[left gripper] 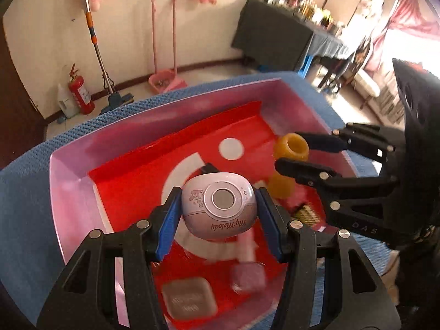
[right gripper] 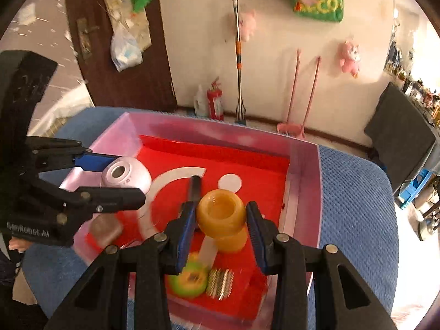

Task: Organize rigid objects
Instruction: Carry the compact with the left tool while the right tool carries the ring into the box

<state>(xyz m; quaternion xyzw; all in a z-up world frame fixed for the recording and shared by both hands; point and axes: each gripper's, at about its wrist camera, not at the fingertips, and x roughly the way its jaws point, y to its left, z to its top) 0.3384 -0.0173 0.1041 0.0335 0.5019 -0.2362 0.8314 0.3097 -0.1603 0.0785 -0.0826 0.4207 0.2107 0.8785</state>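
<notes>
Left gripper (left gripper: 220, 209): hovering over the tray's near half, fingers pinching the pink case (left gripper: 219, 208) (logo upside down).
Right gripper (right gripper: 221, 217): hanging beside the tray's right wall, fingers squeezing the yellow spool (right gripper: 221, 214).
Tray (left gripper: 71, 192): sitting on the blue mat (left gripper: 24, 192), its red floor lying bare toward the far wall.

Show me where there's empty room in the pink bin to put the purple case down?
The far half of the red liner, around the white dot, is bare. The near end is crowded: green ring, ridged metal piece, and a grey block beside the left gripper holding the purple case.
</notes>
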